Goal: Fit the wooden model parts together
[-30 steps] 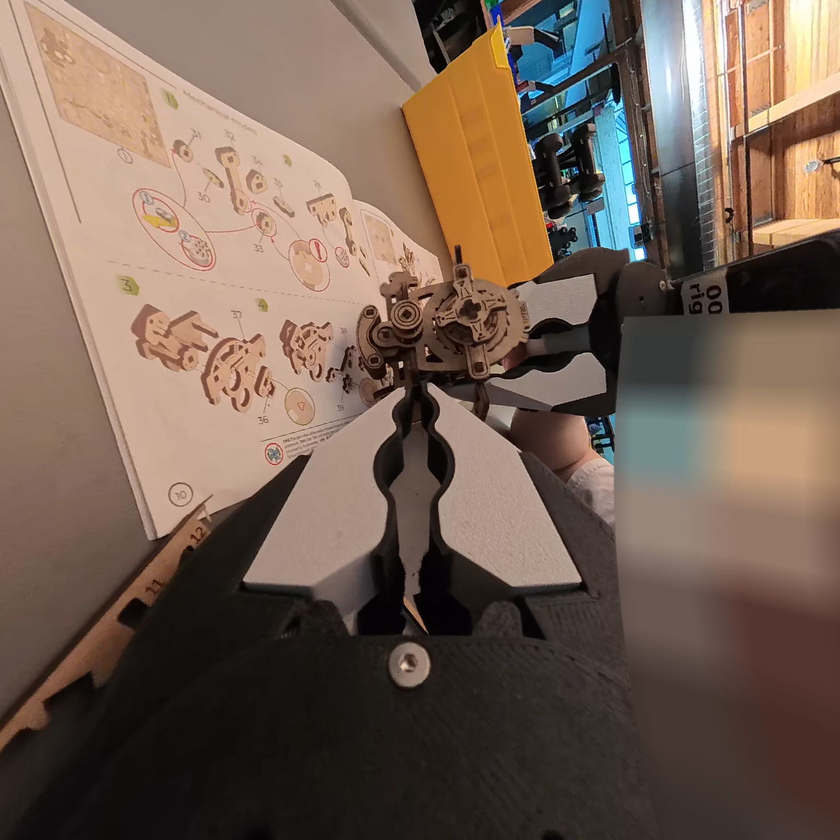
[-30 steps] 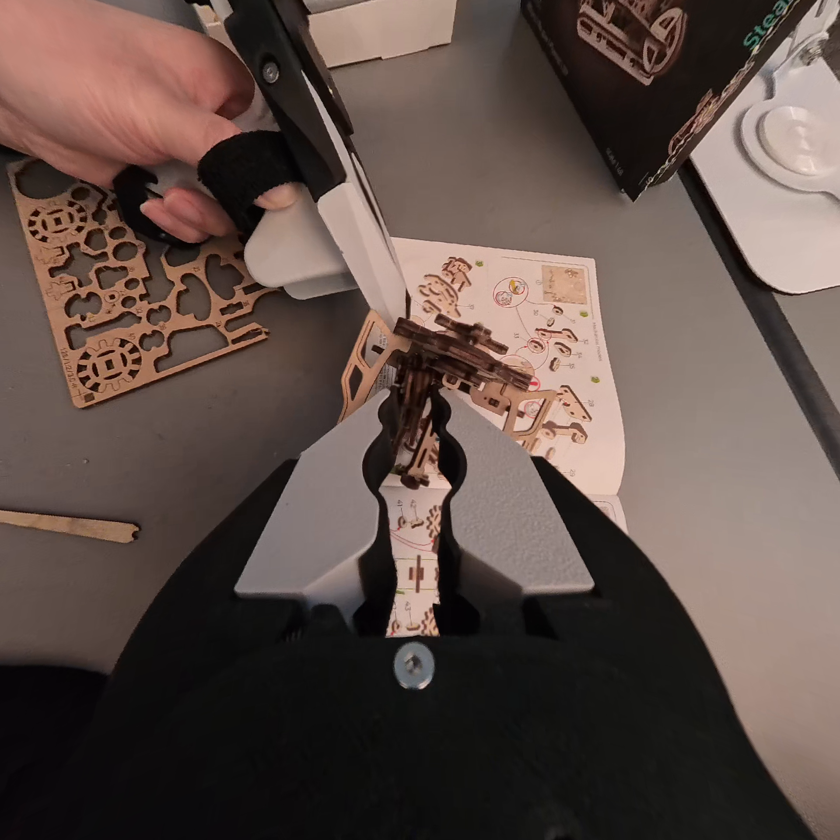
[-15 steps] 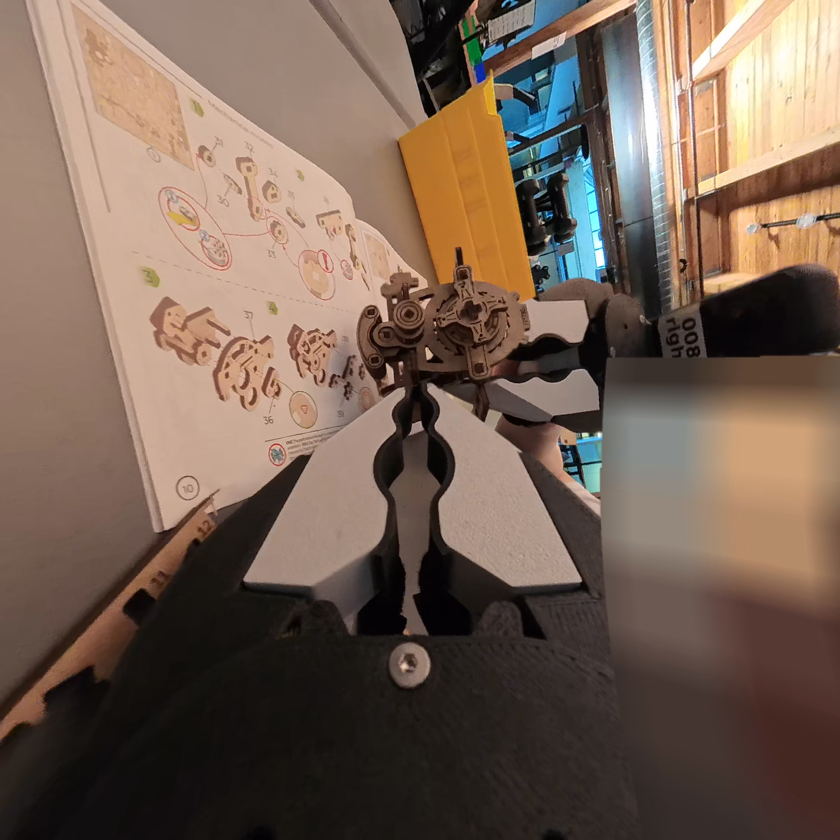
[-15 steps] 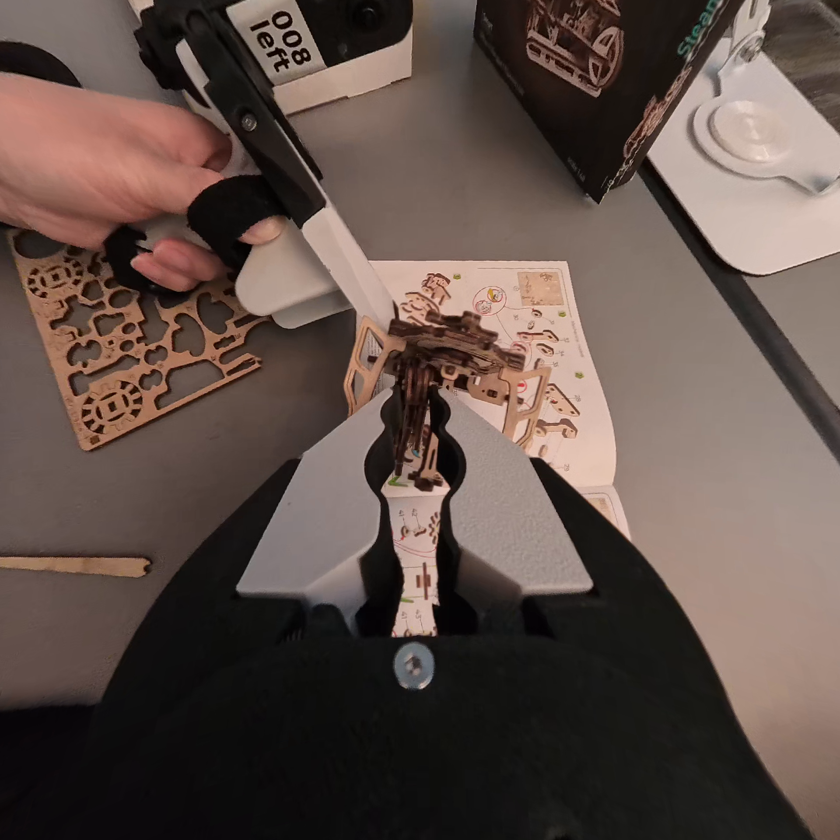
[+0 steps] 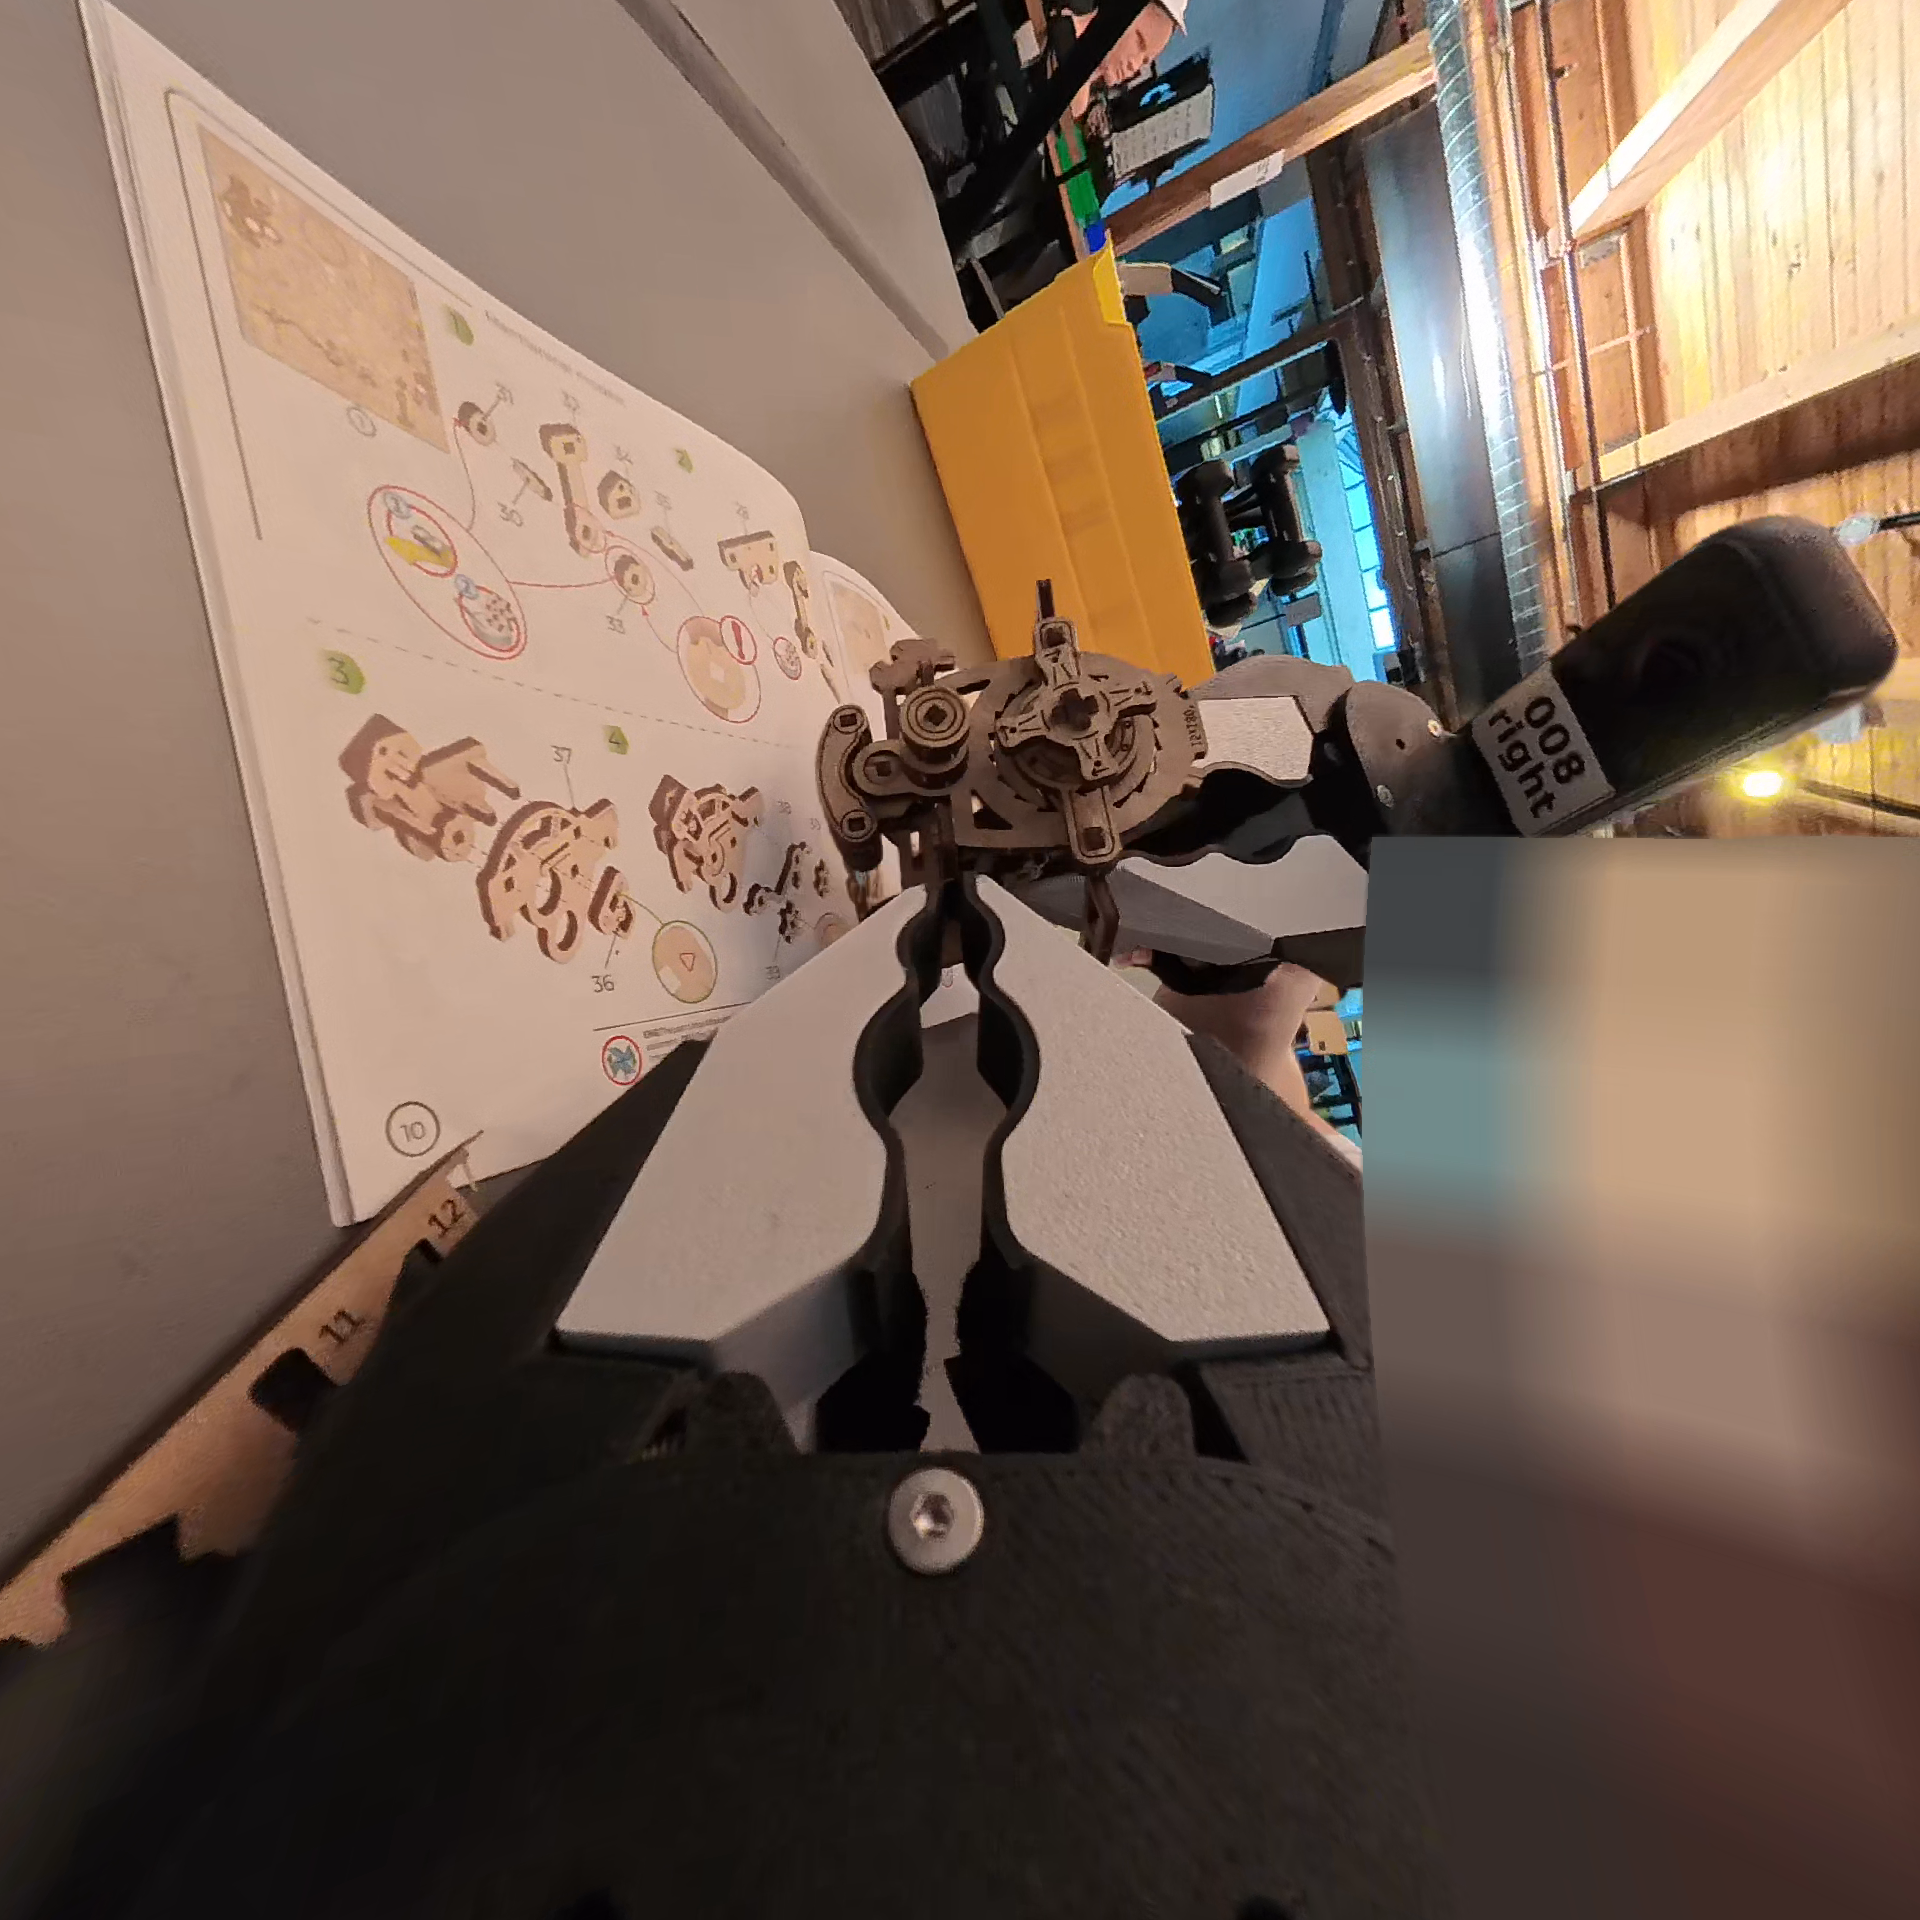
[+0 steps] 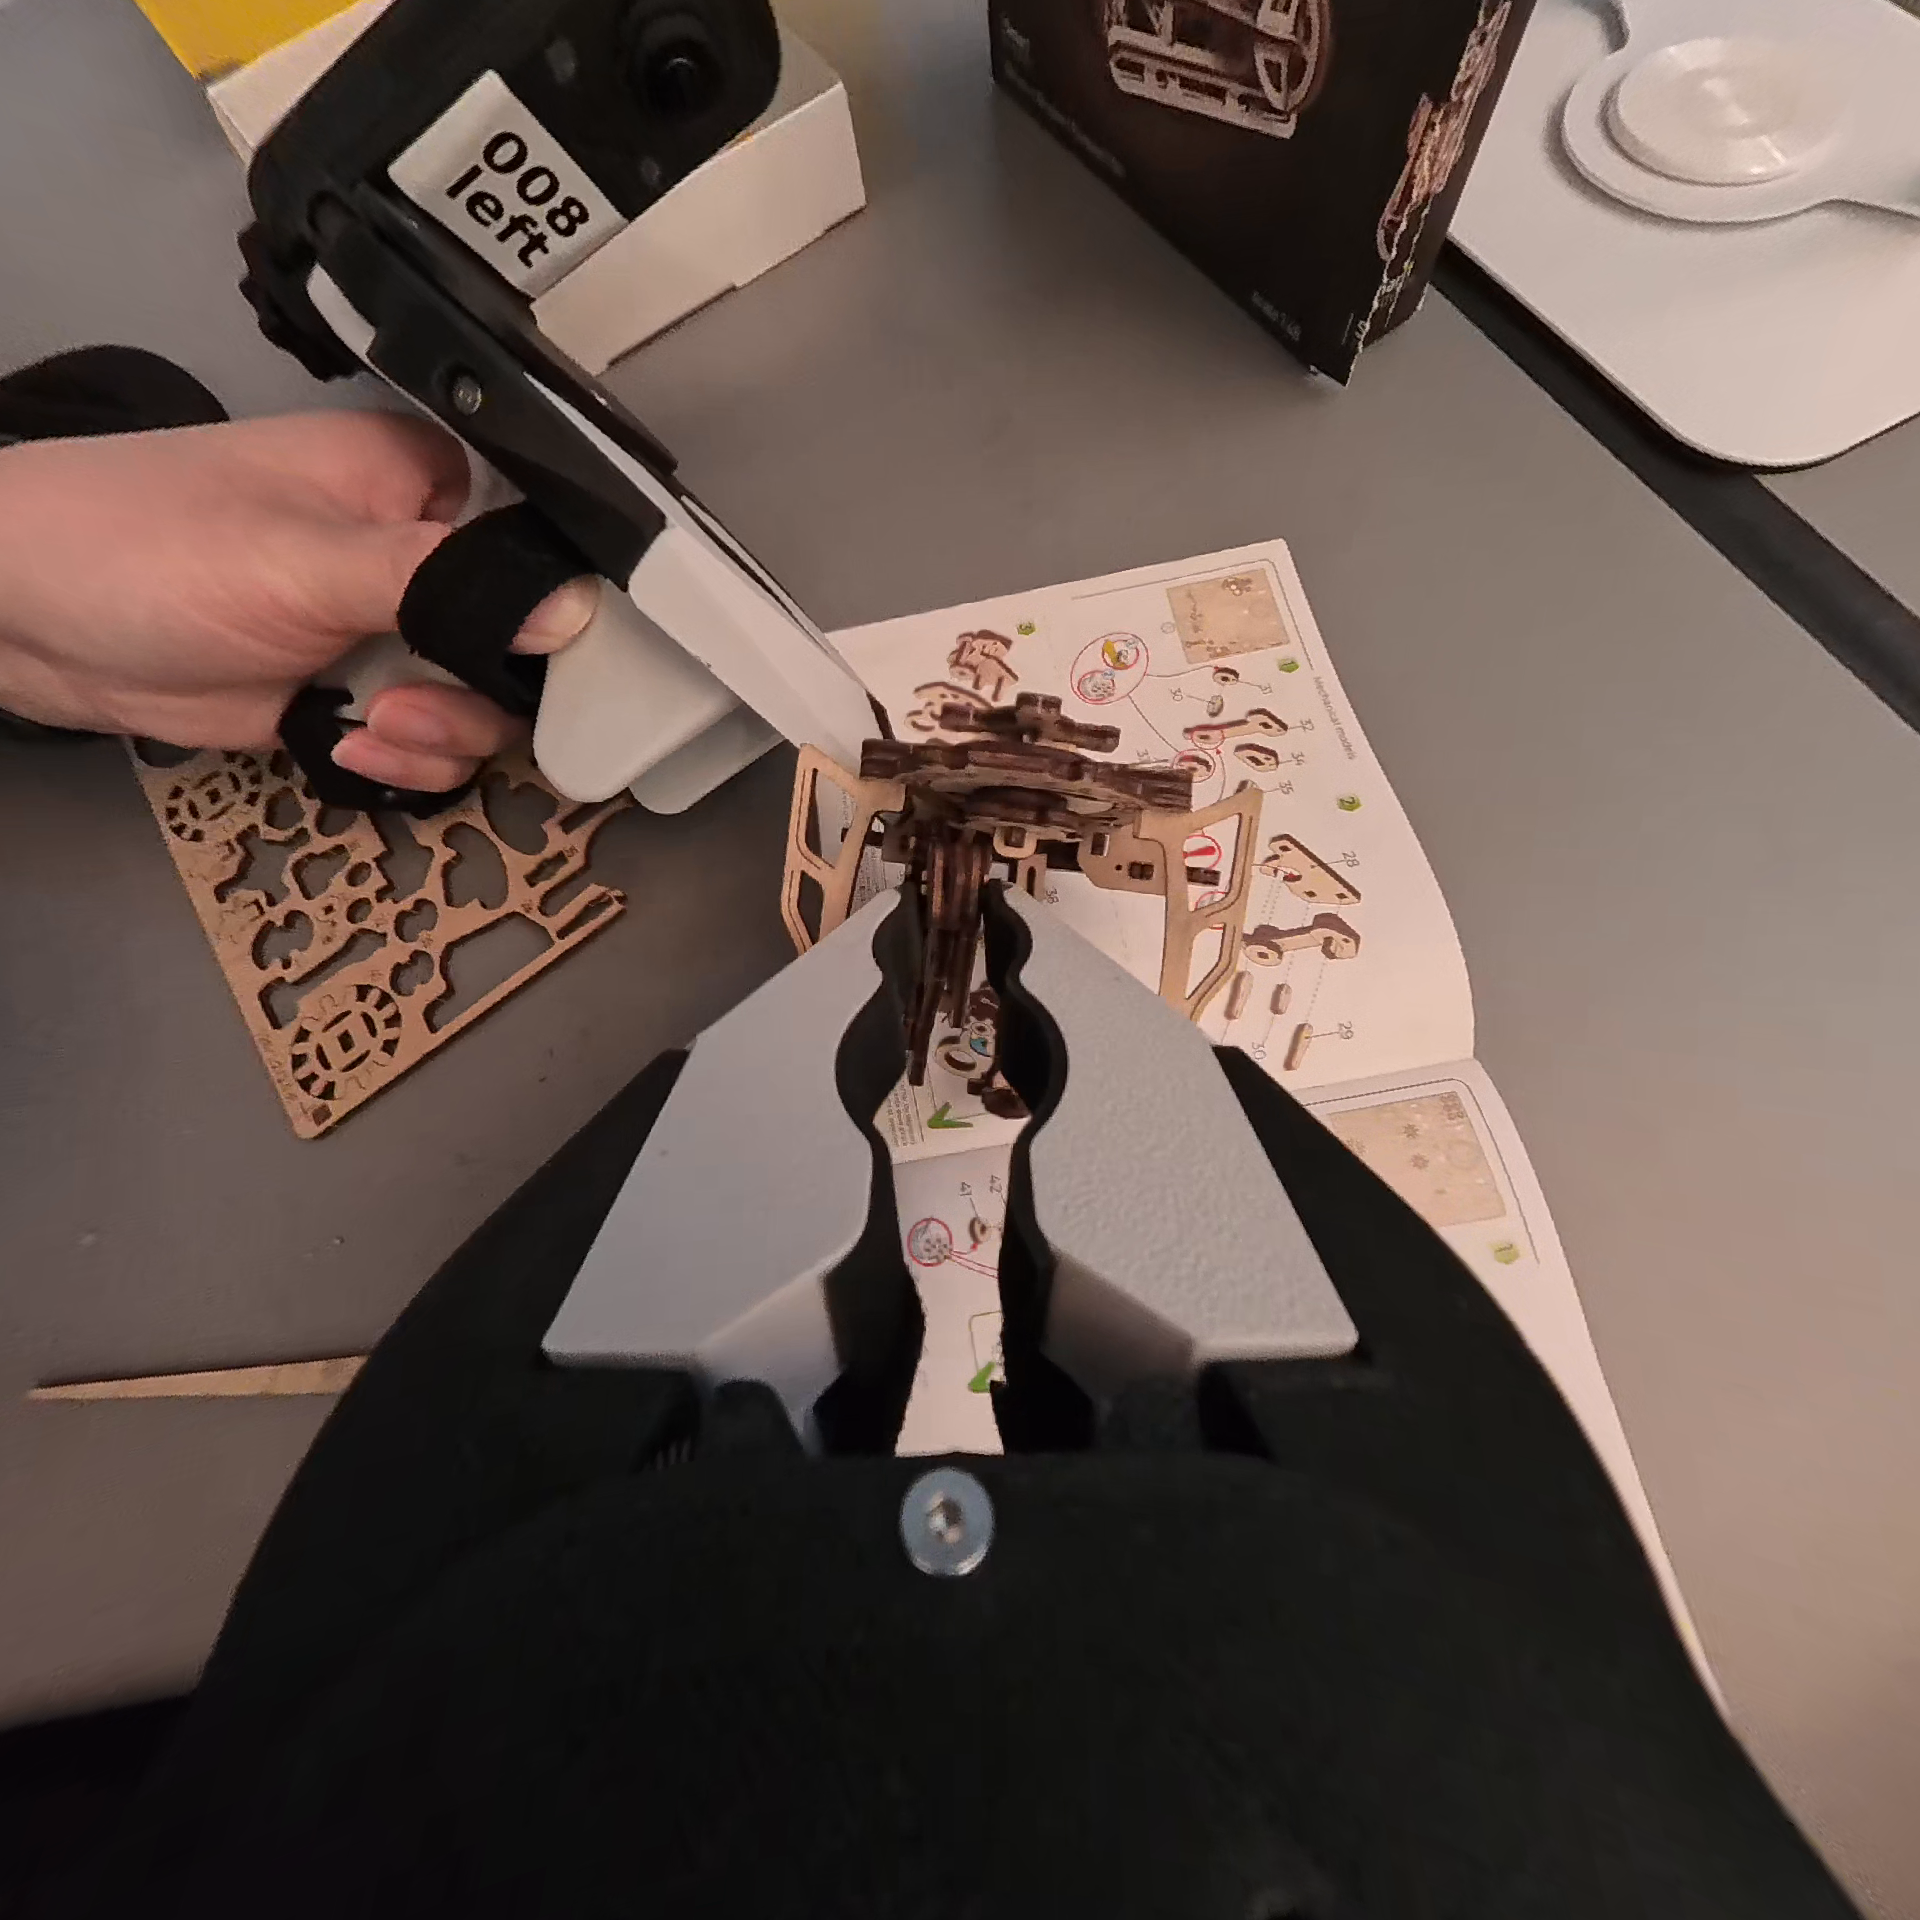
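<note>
Two handheld grippers meet over a grey counter (image 6: 1039, 436), both gripping one small dark wooden model (image 6: 997, 769) held in the air above an open instruction sheet (image 6: 1351, 748).

Nearest in the right wrist view, the right gripper (image 6: 948, 896) has its jaws clamped on a stack of thin dark plates hanging from the underside of the model. In the left wrist view, the left gripper (image 5: 948, 894) has its jaws pressed together on a thin strut below the model's round gear face (image 5: 1075, 732).

Just beyond the model, a pale wooden frame piece (image 6: 1195, 904) stands on the instruction sheet. A person's hand (image 6: 239, 582), with black finger loops, holds the left gripper's handle at the left.

Under that hand lies a punched-out plywood sheet (image 6: 364, 935), flat on the counter. A thin wooden strip (image 6: 197, 1377) lies nearer, at the left edge.

Farther back stand a dark product box (image 6: 1247, 156) and a white box (image 6: 727, 208). A white plastic tray (image 6: 1714, 260) lies at the far right. The left wrist view also shows a yellow bin (image 5: 1049, 488) beyond the sheet.
</note>
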Available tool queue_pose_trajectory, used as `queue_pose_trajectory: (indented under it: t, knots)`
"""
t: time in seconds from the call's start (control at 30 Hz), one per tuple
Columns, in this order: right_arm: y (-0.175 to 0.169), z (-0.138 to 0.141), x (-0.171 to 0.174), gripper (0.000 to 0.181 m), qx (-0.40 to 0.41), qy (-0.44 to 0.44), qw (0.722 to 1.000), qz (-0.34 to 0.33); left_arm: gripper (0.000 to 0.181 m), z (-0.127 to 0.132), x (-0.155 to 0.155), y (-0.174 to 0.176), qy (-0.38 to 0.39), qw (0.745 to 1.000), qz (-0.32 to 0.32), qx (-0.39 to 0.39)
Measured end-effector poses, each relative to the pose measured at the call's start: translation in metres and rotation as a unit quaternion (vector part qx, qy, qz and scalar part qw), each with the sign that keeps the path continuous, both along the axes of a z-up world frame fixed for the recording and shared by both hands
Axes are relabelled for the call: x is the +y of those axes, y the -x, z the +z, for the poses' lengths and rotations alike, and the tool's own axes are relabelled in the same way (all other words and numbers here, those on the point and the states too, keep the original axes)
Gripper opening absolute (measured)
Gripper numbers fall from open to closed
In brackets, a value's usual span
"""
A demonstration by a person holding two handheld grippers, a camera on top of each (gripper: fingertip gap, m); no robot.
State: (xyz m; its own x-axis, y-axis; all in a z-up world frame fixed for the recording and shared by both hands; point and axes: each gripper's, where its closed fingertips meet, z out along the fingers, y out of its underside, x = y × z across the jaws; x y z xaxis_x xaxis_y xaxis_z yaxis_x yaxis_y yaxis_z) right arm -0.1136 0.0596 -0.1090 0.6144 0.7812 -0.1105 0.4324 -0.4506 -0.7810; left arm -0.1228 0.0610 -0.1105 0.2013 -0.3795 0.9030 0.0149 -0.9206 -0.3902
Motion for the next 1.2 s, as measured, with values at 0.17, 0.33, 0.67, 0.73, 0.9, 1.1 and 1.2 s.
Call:
queue_pose_trajectory:
  t: [0.17,0.33,0.67,0.73,0.9,1.1,1.2]
  knots:
    - [0.001,0.001,-0.002,0.01,0.036,0.036,0.999,0.002,0.0,0.002,0.0,-0.001,-0.001,1.0,0.005,-0.004]
    - [-0.001,-0.001,0.0,0.009,0.026,0.033,0.999,0.001,0.0,0.002,0.0,-0.001,0.002,1.0,0.002,-0.004]
    - [-0.004,-0.011,-0.001,0.01,-0.047,0.003,0.999,0.013,0.0,-0.007,-0.002,-0.003,-0.033,0.998,-0.003,0.05]
    - [-0.004,-0.011,-0.001,0.009,-0.051,0.004,0.999,0.013,0.0,-0.008,-0.002,-0.004,-0.046,0.997,-0.003,0.061]
    - [-0.004,-0.015,-0.001,0.009,-0.073,-0.007,0.997,0.01,0.0,-0.013,-0.003,-0.003,-0.074,0.992,0.003,0.098]
    - [-0.005,-0.015,-0.001,0.009,-0.1,-0.017,0.995,0.01,0.001,-0.014,-0.004,-0.005,-0.119,0.983,0.005,0.143]
    - [-0.006,-0.015,-0.001,0.009,-0.106,-0.02,0.994,0.008,0.001,-0.014,-0.004,-0.005,-0.134,0.978,0.009,0.159]
